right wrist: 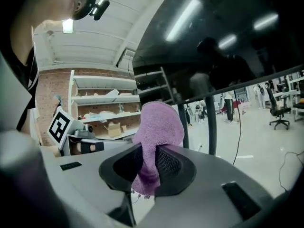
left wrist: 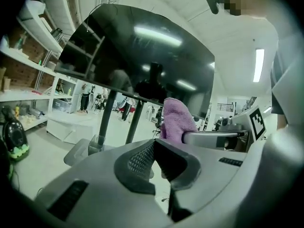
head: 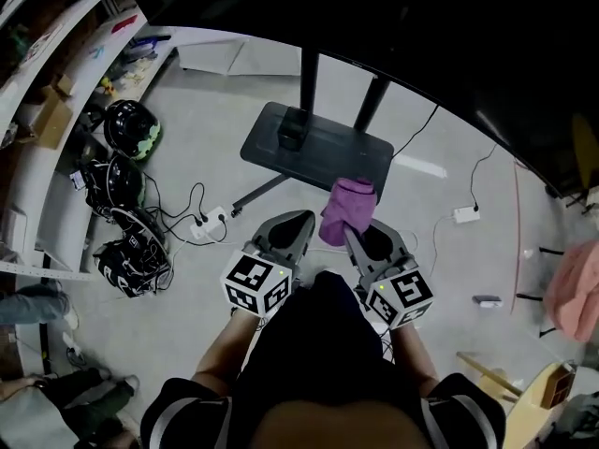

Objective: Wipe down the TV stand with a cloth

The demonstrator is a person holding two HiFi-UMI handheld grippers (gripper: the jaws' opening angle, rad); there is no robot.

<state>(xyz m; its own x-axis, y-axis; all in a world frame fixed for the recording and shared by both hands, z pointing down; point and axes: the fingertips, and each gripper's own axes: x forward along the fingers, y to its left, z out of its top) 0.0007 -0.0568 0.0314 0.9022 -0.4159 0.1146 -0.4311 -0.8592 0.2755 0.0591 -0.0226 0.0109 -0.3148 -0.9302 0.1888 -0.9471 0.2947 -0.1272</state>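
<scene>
TV stand base (head: 314,150) on floor, centre-far. Black helmets (head: 131,127) clustered at left; power strip (head: 208,224) near-left of base. Left gripper (head: 292,220) jaws pressed together, empty. Right gripper (head: 359,236) pinching purple cloth (head: 348,209) over base's near-right corner.

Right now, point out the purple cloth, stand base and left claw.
purple cloth (head: 348,209): head view, bunched middle.
stand base (head: 337,157): head view, bare top plate.
left claw (left wrist: 155,142): left gripper view, where tips meet.
</scene>
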